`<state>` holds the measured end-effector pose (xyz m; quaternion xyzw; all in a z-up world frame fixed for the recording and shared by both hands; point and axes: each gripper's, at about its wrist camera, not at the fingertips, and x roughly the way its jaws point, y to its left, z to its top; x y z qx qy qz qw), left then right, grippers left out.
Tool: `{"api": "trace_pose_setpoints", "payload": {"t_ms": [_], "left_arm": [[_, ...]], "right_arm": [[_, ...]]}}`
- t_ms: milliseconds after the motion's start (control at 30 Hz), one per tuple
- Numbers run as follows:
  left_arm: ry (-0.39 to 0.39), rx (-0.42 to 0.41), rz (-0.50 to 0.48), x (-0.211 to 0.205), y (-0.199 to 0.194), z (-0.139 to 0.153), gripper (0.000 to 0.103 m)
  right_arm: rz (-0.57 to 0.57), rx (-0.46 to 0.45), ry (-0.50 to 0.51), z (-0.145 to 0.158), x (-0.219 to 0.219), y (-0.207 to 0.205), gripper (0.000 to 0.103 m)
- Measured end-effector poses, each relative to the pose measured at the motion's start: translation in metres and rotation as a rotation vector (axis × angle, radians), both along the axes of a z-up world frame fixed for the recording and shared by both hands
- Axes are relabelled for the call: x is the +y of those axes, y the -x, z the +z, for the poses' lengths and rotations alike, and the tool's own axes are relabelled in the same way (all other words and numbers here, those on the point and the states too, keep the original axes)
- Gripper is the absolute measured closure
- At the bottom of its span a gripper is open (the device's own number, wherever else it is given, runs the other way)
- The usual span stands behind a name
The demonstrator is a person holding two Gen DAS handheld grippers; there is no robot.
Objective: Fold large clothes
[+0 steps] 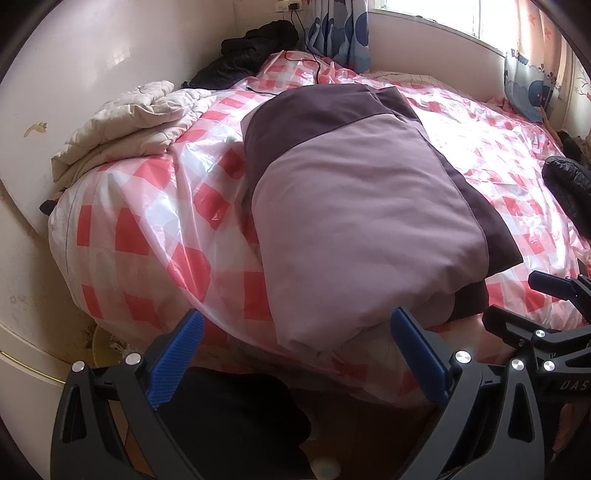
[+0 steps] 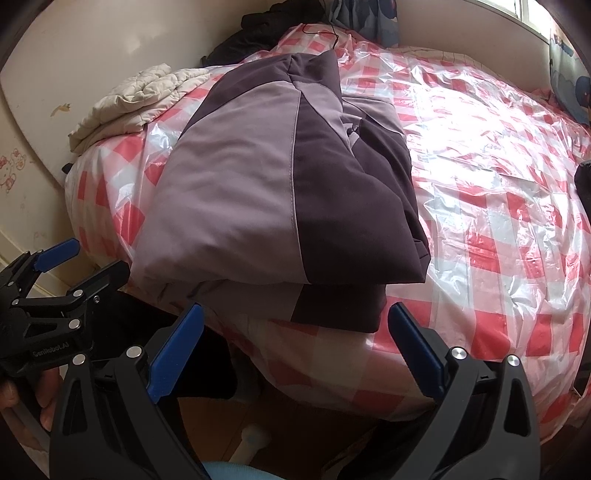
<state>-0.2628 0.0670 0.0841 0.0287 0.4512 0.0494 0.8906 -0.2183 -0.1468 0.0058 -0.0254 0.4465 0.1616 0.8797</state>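
A: State the position of the folded jacket and the condition of both tools.

B: The lilac and dark purple jacket lay in a folded stack on the checked plastic sheet, at the bed's near edge. The left gripper and the right gripper both hung just short of the jacket's near edge, jaws spread wide, gripping nothing.

A: What did each view add?

B: The left wrist view alone showed a window beyond the jacket and a wall socket with a black cable. The right wrist view alone showed cartoon stickers on the wall left of the jacket, and a long pale seam down the jacket's top panel.

A: Legible markings?

B: "GenRobot.AI" was readable on the left gripper body in the right wrist view. In the left wrist view the right gripper's body showed "DAS", cut off at the frame edge.
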Motion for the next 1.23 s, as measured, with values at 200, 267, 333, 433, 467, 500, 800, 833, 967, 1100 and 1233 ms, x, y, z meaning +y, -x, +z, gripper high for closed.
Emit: {"api": "trace_pose_setpoints", "payload": {"t_ms": [200, 267, 333, 433, 467, 500, 800, 833, 967, 1100, 1233], "left_arm": [[-0.002, 0.003, 0.002, -0.001, -0.001, -0.001, 0.006], [0.0, 0.003, 0.001, -0.001, -0.001, -0.001, 0.006], [0.013, 0.004, 0.003, 0.0, -0.002, -0.002, 0.006], [0.027, 0.007, 0.011, 0.002, -0.003, -0.003, 0.006], [0.032, 0.009, 0.013, 0.002, -0.003, -0.004, 0.006], [0.041, 0.013, 0.015, 0.003, -0.003, -0.004, 0.006], [0.276, -0.039, 0.006, 0.024, 0.001, -0.005, 0.006], [0.257, -0.048, 0.008, 0.023, 0.002, -0.004, 0.006], [0.175, -0.037, 0.018, 0.018, 0.0, -0.004, 0.006], [0.145, -0.005, 0.045, 0.02, -0.005, -0.01, 0.006], [0.138, 0.005, 0.048, 0.02, -0.003, -0.012, 0.006]], "right_arm": [[-0.001, 0.012, -0.004, -0.003, -0.001, -0.002, 0.007], [-0.001, 0.013, -0.005, -0.003, -0.002, -0.002, 0.007], [-0.001, 0.014, -0.006, -0.003, -0.002, -0.002, 0.007], [0.0, 0.018, -0.007, -0.005, -0.002, -0.003, 0.007], [0.0, 0.02, -0.008, -0.006, -0.003, -0.003, 0.007], [0.001, 0.021, -0.008, -0.007, -0.003, -0.004, 0.007], [0.005, 0.047, -0.021, -0.018, -0.005, -0.004, 0.007], [0.005, 0.049, -0.02, -0.019, -0.004, -0.004, 0.007], [0.002, 0.047, -0.022, -0.019, -0.004, -0.002, 0.007], [0.0, 0.04, -0.025, -0.016, -0.005, 0.0, 0.007], [-0.001, 0.037, -0.024, -0.014, -0.006, 0.001, 0.007]]}}
